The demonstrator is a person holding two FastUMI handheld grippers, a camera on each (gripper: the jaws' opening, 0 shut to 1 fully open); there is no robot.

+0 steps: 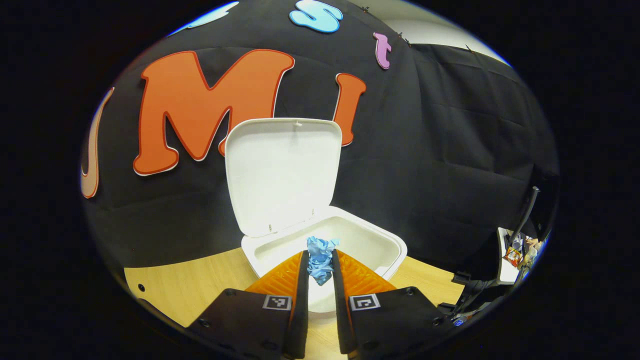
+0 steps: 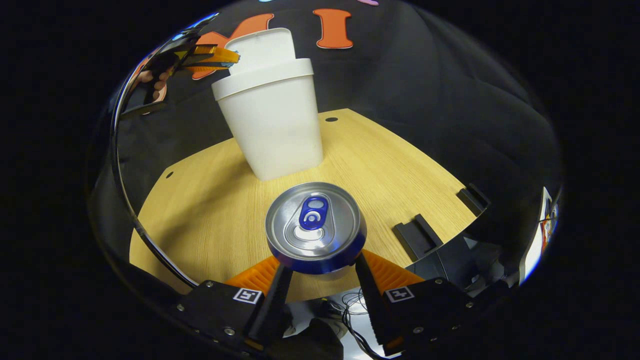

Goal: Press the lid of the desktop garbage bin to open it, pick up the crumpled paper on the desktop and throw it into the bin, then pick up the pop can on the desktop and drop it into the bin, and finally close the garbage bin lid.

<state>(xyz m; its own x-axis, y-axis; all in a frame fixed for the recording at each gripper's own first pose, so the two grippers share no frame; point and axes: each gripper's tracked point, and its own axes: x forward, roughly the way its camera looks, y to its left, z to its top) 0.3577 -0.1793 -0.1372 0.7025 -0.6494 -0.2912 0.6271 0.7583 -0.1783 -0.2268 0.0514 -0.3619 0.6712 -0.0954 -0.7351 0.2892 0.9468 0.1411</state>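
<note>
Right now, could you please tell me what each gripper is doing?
Left gripper: shut on the crumpled paper, above the open bin.
Right gripper: shut on the pop can.

Each hand-held gripper (image 2: 320, 280) has black housings (screws showing) bearing square black-and-white markers and ribbed fingers (image 2: 260, 275).

The left gripper (image 1: 320, 265) holds the crumpled blue paper (image 1: 320, 257) pinched between its jaws, right over the open mouth of the white bin (image 1: 375, 240). The lid (image 1: 280, 170) stands upright behind, and the bin sits on the wooden table (image 1: 190, 285).
</note>
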